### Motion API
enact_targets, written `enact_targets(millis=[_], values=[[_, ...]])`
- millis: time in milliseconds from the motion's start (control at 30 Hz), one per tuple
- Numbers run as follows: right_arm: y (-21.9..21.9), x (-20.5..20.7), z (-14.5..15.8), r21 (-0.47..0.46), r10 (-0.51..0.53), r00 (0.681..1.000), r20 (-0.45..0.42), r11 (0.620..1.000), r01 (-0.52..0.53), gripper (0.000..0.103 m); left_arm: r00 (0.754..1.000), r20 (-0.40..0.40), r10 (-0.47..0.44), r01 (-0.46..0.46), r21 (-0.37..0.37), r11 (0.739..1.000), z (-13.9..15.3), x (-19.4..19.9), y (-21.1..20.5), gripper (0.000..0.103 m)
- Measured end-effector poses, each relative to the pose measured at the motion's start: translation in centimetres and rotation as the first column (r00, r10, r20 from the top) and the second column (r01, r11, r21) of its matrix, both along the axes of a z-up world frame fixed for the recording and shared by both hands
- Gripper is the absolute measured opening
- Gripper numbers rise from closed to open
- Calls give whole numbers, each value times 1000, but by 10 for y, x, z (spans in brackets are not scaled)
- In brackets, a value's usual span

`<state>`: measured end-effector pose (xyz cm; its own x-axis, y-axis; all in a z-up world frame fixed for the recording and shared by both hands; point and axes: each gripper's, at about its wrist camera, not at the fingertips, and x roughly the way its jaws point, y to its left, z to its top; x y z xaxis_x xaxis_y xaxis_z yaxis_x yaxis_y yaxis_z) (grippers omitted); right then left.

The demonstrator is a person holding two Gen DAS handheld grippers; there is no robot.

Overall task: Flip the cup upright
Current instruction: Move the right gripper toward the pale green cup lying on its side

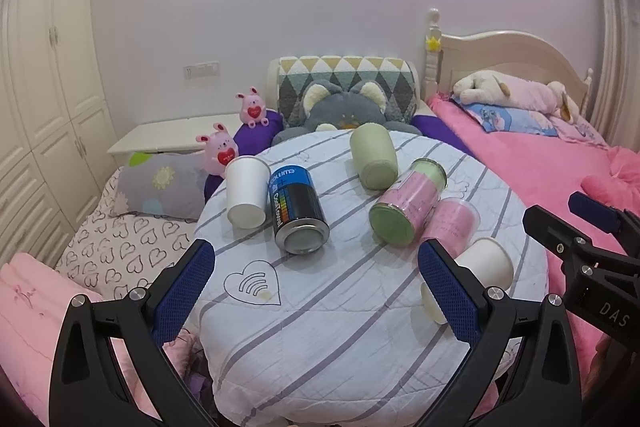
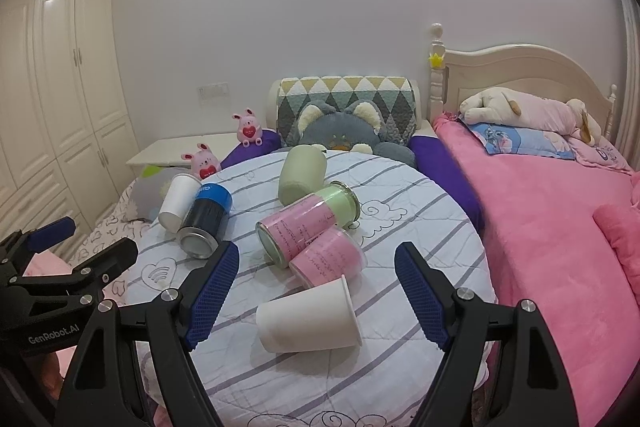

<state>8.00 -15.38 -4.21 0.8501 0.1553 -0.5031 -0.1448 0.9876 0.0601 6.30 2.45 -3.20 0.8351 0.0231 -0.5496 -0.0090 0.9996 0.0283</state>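
Note:
A white paper cup [image 2: 310, 315] lies on its side on the round striped table [image 2: 360, 379], just ahead of and between my open right gripper's [image 2: 320, 297] fingers, not touched. In the left wrist view the same cup [image 1: 484, 267] is partly hidden behind my right finger. A second white cup [image 1: 246, 191] lies on its side at the table's left, also in the right wrist view [image 2: 178, 201]. My left gripper [image 1: 316, 281] is open and empty over the table's near edge. The right gripper [image 1: 580, 247] shows at the right in the left wrist view, the left gripper [image 2: 68, 247] at the left in the right wrist view.
Lying on the table: a blue-black can [image 1: 298, 209], a green-pink jar [image 1: 406, 203], a pink jar [image 1: 454, 219] and a pale green cylinder [image 1: 374, 157]. Beds with pink blanket [image 2: 560, 227], plush toys [image 1: 340, 107] and a wardrobe [image 1: 40, 87] surround the table.

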Motion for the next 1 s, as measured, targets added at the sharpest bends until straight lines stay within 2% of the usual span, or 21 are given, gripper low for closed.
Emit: enact_targets(millis=[500,1000], values=[[-5,10,-3,-15,-4,1000,-27,1000,3,82,999,-36,-3,3,1,1000,-9,12,-6,103],[-5,18,-3,-22,-10,999,-43,1000,9,82,999,-39,15,-15,-9,1000,-10,21,2,103]])
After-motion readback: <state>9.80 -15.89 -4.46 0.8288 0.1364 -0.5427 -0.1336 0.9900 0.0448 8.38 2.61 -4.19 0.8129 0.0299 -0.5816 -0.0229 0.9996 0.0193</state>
